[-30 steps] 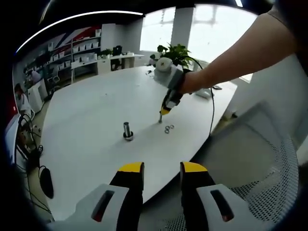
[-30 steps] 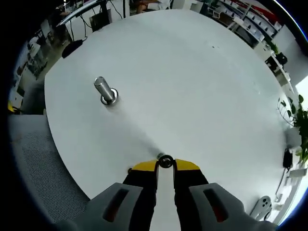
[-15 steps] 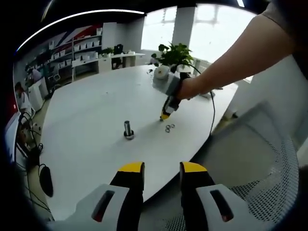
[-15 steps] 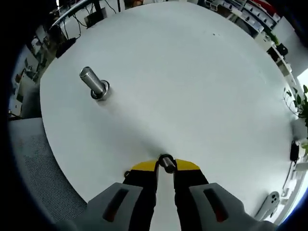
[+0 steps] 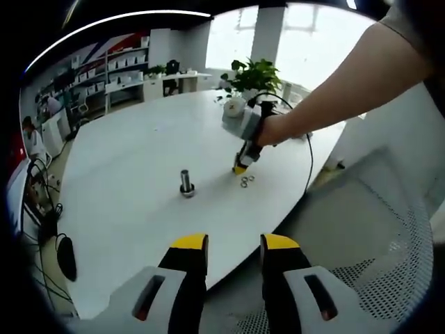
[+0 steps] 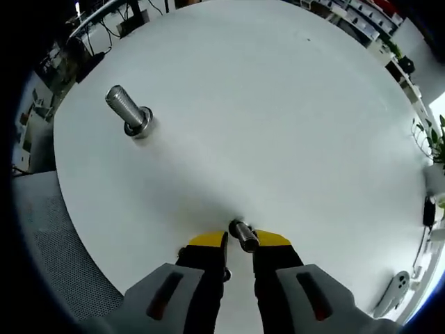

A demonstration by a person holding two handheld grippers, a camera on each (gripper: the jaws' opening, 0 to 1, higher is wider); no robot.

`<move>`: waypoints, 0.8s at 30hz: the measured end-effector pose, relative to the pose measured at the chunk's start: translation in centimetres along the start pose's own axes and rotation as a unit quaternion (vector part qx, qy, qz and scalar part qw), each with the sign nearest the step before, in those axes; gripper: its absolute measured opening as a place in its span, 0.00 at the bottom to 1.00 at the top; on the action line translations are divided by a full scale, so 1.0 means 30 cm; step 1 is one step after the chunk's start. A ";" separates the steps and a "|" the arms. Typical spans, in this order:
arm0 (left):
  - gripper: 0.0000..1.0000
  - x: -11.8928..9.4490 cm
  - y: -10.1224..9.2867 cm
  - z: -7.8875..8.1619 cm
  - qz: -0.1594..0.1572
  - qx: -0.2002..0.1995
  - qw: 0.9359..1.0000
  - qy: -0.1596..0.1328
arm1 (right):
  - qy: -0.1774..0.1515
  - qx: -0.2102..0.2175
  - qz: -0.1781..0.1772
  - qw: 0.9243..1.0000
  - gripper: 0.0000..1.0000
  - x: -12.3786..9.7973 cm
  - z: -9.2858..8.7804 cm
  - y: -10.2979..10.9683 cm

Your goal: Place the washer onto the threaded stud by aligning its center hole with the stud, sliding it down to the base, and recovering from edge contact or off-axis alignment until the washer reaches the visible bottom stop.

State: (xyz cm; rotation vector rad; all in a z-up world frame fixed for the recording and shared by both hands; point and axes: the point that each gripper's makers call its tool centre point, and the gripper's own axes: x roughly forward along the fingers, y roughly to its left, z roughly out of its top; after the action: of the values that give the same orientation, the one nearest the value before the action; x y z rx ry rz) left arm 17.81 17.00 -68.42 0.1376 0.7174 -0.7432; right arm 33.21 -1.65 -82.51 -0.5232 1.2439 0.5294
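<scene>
Threaded stud [image 6: 126, 111]: one, a ridged metal post standing upright on a flanged base on the white round table [image 6: 278, 118]; in the left gripper view it [image 5: 185, 181] stands alone, left of the other parts.
Washer [image 6: 242, 233]: one shiny metal ring pinched between the yellow tips of the right gripper [image 6: 240, 240], held just above the tabletop and well apart from the stud.
Spare washers [image 5: 246, 181]: a small cluster of metal rings lying flat on the table just beside the right gripper's tip [image 5: 240, 167]; two can be made out, the exact count cannot be told.
Left gripper [image 5: 234, 245]: jaws spread with a clear gap and nothing between them, held off the near edge of the table.
Person: one bare forearm [image 5: 341, 87] reaching in from the right, the hand wrapped round the right gripper's grey body.
Around: a grey mesh chair [image 5: 389, 229] at the table's near right, a potted plant [image 5: 256, 73] at its far side, cables [image 5: 42, 209] on the floor at left, white shelving [image 5: 122, 66] behind.
Surface: matt white, smooth, bare between stud and washers.
</scene>
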 end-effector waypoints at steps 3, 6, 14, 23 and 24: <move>0.28 0.000 0.000 0.001 0.000 0.000 1.000 -0.001 | 0.002 0.002 -0.003 1.000 0.20 -0.020 -0.015 -0.001; 0.28 0.000 -0.001 0.000 -0.001 0.000 1.000 0.001 | 0.005 0.001 -0.005 1.000 0.20 -0.047 -0.038 -0.001; 0.29 0.003 -0.009 0.001 -0.009 0.001 1.000 0.001 | 0.016 -0.011 -0.013 1.000 0.21 -0.115 -0.106 -0.008; 0.29 0.004 -0.005 0.004 -0.008 0.002 1.000 -0.001 | -0.006 0.024 -0.008 1.000 0.22 -0.122 -0.124 0.000; 0.29 0.003 -0.002 0.005 -0.007 0.001 1.000 -0.002 | -0.005 0.023 -0.006 1.000 0.22 -0.119 -0.130 0.000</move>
State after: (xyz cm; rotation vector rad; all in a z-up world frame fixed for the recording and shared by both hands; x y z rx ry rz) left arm 17.90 16.84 -68.35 0.1330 0.7150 -0.7566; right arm 29.51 -4.44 -79.97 -0.4892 1.2389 0.4916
